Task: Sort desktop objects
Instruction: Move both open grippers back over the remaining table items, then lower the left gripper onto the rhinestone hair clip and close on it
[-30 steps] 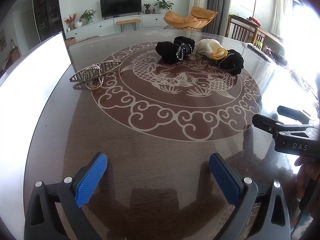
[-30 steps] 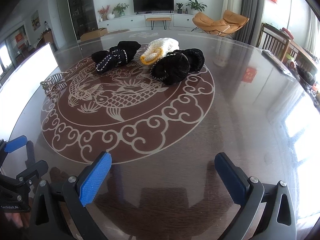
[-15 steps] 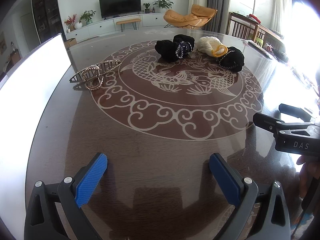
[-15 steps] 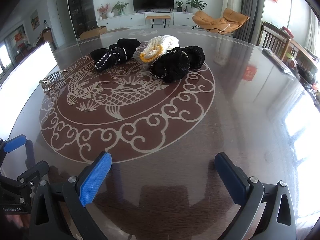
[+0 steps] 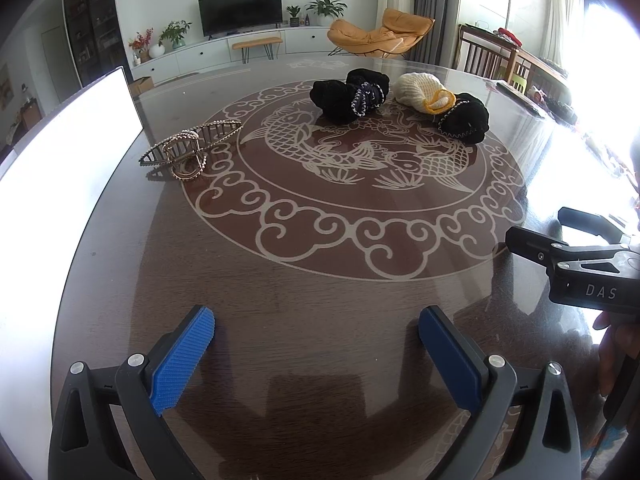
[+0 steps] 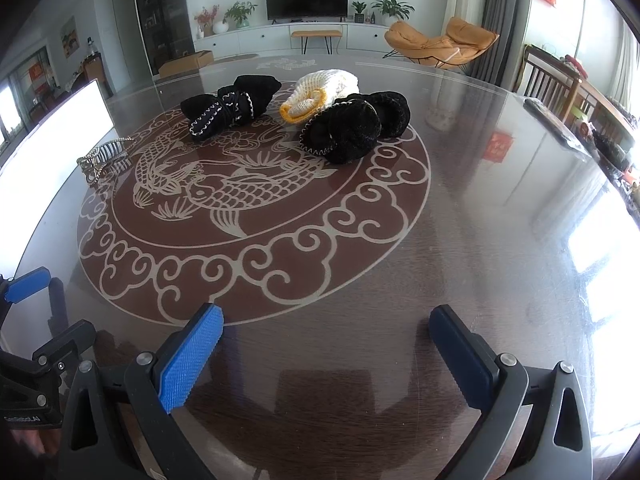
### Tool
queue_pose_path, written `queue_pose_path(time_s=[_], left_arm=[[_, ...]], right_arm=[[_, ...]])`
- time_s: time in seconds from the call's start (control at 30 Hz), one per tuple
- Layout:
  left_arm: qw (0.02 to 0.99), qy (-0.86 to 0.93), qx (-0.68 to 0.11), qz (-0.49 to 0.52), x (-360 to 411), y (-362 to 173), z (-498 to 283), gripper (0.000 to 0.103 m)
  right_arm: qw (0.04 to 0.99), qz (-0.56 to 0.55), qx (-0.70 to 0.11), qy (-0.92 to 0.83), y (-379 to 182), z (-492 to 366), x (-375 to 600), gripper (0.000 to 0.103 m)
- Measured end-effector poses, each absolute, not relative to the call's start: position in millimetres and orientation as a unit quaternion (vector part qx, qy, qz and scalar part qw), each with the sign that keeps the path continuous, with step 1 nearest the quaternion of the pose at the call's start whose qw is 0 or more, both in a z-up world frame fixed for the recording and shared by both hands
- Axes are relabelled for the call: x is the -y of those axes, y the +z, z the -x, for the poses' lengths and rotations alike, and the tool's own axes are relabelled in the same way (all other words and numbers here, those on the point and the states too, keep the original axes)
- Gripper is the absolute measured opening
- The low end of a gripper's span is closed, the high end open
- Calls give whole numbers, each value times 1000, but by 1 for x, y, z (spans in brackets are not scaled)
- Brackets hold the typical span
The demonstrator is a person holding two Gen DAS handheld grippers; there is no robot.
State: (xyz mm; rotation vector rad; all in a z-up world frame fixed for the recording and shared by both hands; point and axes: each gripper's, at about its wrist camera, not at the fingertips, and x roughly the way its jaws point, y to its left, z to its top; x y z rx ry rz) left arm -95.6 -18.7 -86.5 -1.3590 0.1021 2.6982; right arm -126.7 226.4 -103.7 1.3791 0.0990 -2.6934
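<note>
On a round glass-topped table with a fish pattern lie a black sock bundle, a white knitted bundle with a yellow rim and a second black bundle, close together at the far side. A gold hair claw clip lies apart at the far left. My left gripper is open and empty over the near table. My right gripper is open and empty, also shown at the right of the left wrist view.
A bright white panel stands along the table's left edge. Beyond the table are a TV cabinet, an orange lounge chair and wooden chairs at the right.
Both views have shifted slightly; the bundles and the clip sit a little nearer in view. Both grippers stay open and nothing on the table has moved.
</note>
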Motion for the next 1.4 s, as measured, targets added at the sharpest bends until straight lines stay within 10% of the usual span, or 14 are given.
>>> queue_pose_path(time_s=[0.63, 1.13, 1.4], left_arm=[[83, 881, -36, 464, 22, -85, 95, 103], [37, 893, 150, 423, 122, -48, 189, 103], [96, 878, 22, 468, 110, -57, 296, 103]], right_arm=[[58, -455, -34, -888, -104, 127, -226, 103], [67, -454, -39, -887, -103, 125, -223, 103], [69, -454, -39, -887, -103, 125, -221, 103]])
